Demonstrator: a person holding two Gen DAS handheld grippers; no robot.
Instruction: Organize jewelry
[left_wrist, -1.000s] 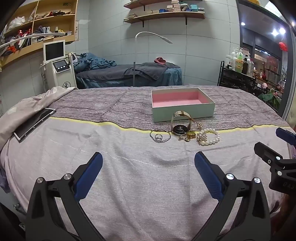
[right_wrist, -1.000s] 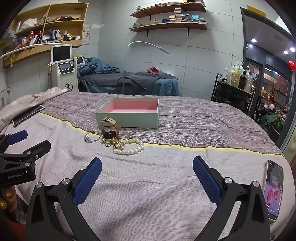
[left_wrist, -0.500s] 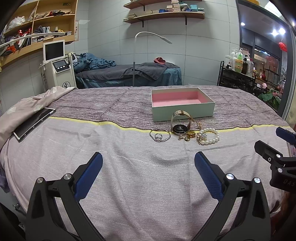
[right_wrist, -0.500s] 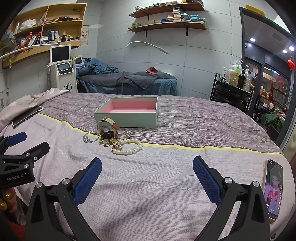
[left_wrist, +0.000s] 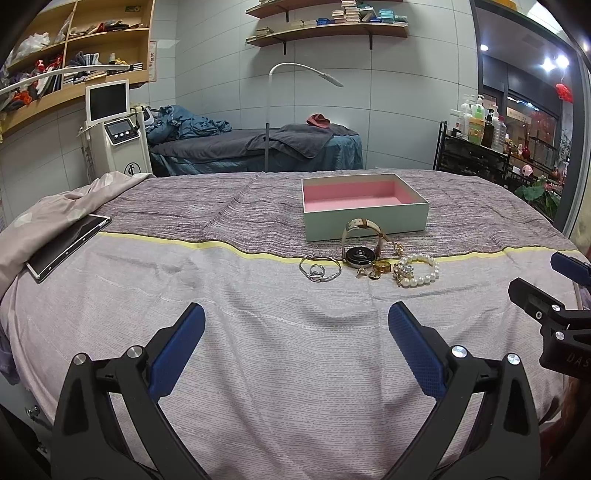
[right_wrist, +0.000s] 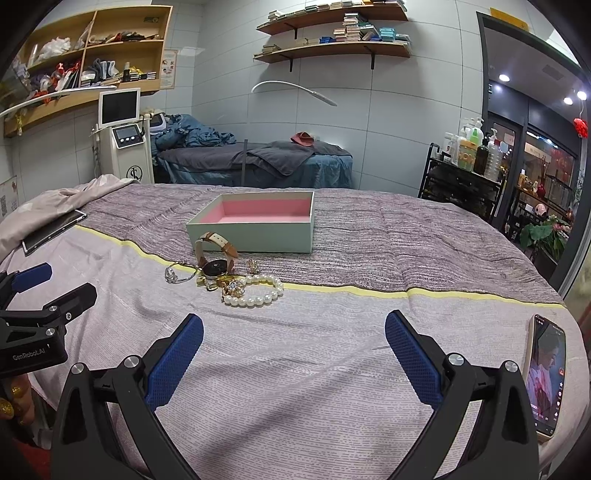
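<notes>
Nothing shifted; both tools (left_wrist: 295, 321) (right_wrist: 293, 328) spread wide, empty; box (left_wrist: 365, 218) long axis crosswise behind watch (left_wrist: 360, 254).

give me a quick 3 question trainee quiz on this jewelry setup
1. True or false: the pink-lined box already holds jewelry.
2. Which piece stands against the box's front wall? A) pearl bracelet B) watch C) silver bangle
3. How do the jaws of the left hand-held gripper and right hand-held gripper stand?

Key: 1 false, nothing shows in it. 2 B. 3 both open, holding nothing.
</notes>
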